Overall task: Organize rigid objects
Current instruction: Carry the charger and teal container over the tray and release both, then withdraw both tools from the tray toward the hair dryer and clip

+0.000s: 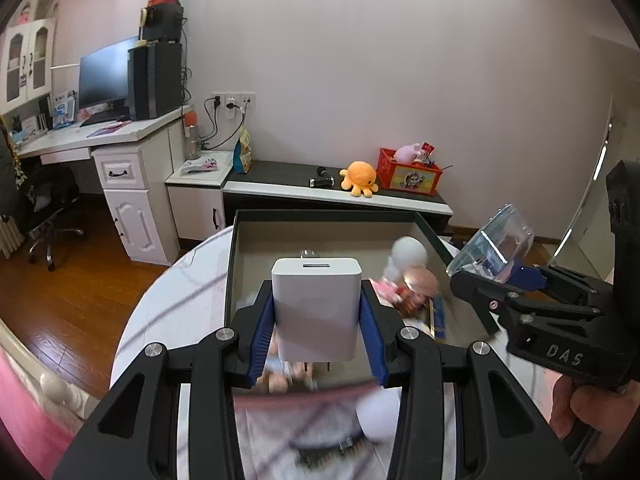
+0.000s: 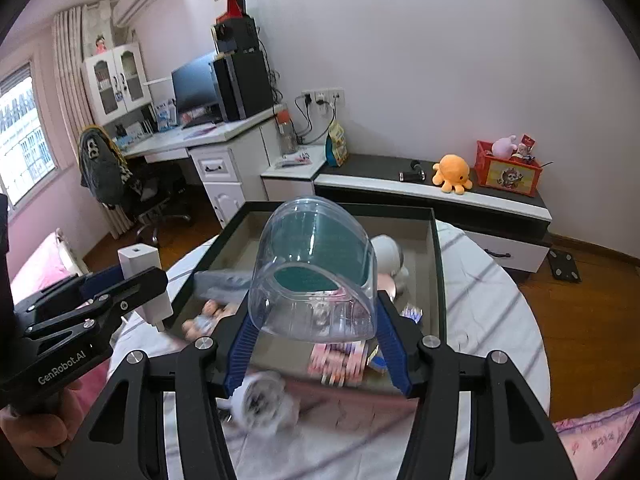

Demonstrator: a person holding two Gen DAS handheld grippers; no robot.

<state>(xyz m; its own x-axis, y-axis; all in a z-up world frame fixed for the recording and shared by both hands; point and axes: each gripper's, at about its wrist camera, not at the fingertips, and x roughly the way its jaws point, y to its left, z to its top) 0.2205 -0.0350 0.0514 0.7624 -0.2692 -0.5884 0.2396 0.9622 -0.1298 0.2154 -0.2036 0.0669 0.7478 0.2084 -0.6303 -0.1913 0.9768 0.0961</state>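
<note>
The left gripper (image 1: 316, 320) pinches a white charger (image 1: 316, 308) and the right gripper (image 2: 316, 320) clamps a clear plastic container (image 2: 316, 268), both above the dark-rimmed tray (image 2: 438, 264) just ahead.

White charger (image 1: 316, 304), clear container (image 2: 316, 268) (teal inside), orange octopus plush (image 1: 359, 178), striped tablecloth (image 2: 488, 304)

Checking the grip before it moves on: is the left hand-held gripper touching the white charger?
Touching. The left wrist view shows the left hand-held gripper with both blue pads pressed against the white charger.
</note>
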